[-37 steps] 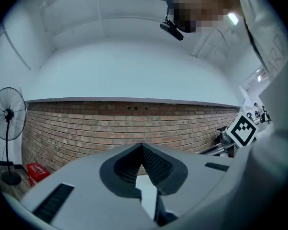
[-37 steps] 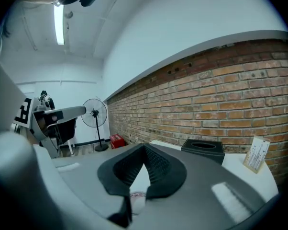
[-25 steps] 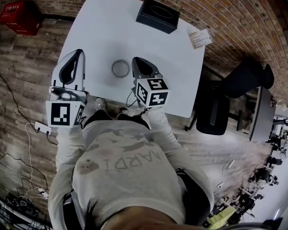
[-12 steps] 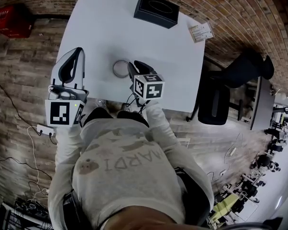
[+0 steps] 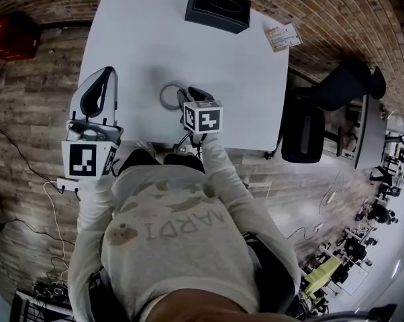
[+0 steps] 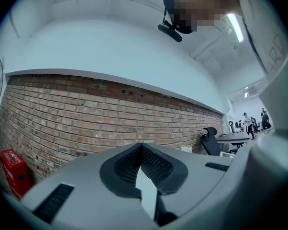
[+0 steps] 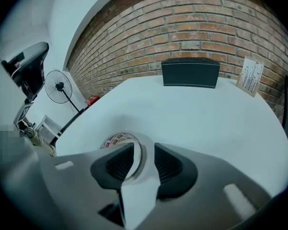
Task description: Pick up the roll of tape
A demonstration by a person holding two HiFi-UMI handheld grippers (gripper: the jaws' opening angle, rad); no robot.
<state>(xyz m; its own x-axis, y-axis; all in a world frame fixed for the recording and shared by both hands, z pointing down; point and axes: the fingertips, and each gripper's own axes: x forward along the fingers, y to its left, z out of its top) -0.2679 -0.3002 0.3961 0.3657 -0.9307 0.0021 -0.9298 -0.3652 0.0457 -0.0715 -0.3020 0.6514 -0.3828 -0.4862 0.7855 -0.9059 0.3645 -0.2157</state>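
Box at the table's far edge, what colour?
The box is black; the head view shows it best.

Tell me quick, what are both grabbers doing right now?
Left gripper: closed, holding nothing.
Right gripper: open, jaws just been opening, straddling the wall of the roll of tape, not squeezing it.

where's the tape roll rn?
The tape roll lies flat on the white table near the person's edge in the head view, its wall between the jaws of the right gripper, which have just been opening.
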